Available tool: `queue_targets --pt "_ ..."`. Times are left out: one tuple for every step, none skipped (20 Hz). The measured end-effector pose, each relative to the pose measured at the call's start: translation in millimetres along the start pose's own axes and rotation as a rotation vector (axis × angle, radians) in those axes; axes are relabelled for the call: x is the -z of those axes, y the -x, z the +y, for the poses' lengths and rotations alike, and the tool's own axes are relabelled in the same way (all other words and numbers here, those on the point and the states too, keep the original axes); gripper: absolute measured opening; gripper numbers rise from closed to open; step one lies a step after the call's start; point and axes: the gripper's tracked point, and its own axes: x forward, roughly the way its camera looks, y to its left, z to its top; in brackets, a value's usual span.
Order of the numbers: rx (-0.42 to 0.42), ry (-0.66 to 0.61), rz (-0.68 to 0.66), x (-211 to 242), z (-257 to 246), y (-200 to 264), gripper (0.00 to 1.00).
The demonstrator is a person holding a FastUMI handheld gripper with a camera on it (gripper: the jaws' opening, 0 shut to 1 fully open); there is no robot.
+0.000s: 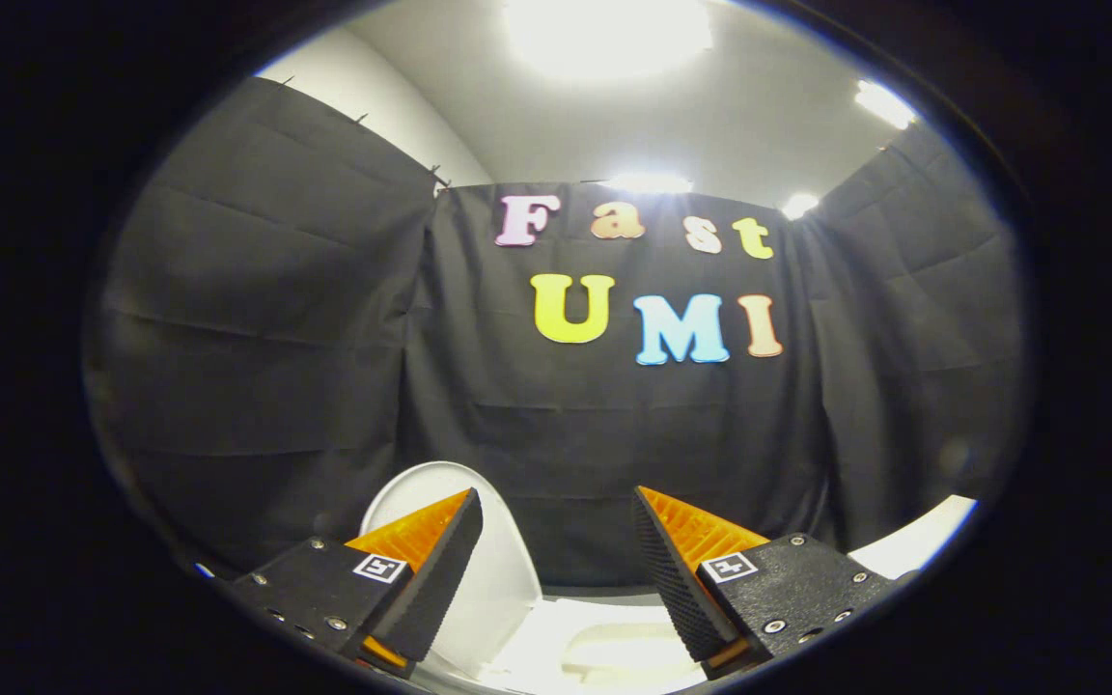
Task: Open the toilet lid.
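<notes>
Your gripper (556,541) has its fingers spread wide with nothing between them; they pinch nothing and touch nothing that you can see. The toilet lid (503,569) already stands raised, its rounded top rising just behind the left finger and its face sloping down toward the bowl (604,652), which lies low between the fingers and a little beyond them. Judging by that, the opening itself looks done or nearly so, and holding the fingers apart makes sense: a spread tool cannot drag the lid back down as you draw away.

The lid is a smooth, glossy white shell with an oval outline (plastic, most likely), so it would slide easily against anything pressing on it. The bowl rim reads as hard, shiny white as well. Each finger is a wedge tapering to a point, with a finely ribbed inner face meant for friction. Far behind hangs the booth wall (276,319), a matte black cloth with soft horizontal creases. Whether the lid leans on something behind it, you cannot tell.
</notes>
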Motion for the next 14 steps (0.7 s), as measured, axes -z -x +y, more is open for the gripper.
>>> queue_targets --pt "0.023 -0.001 0.001 2.9 -11.2 5.2 0.95" --pt "0.033 -0.002 -0.003 4.2 -20.5 10.7 0.95" --pt "0.039 0.001 -0.015 5.4 -25.6 18.3 0.95" --pt "0.047 0.009 -0.026 4.5 -31.8 24.6 0.95" --pt "0.055 0.016 -0.04 5.5 -39.8 31.0 0.95" --pt "0.066 0.022 -0.046 7.1 -46.8 36.7 0.95" --pt "0.072 0.025 -0.054 8.8 -51.2 43.3 0.95" --pt "0.086 0.027 -0.055 11.7 -56.5 48.8 0.95" --pt "0.097 0.033 -0.054 16.1 -63.1 54.0 0.95" --pt "0.111 0.041 -0.057 19.4 -68.6 57.9 0.95" --pt "0.125 0.049 -0.054 23.0 -74.6 62.8 0.95" --pt "0.137 0.052 -0.049 28.6 -80.0 67.3 0.95" --pt "0.147 0.053 -0.044 36.1 -84.7 72.1 0.95" --pt "0.158 0.049 -0.043 42.0 -89.0 77.9 0.95"
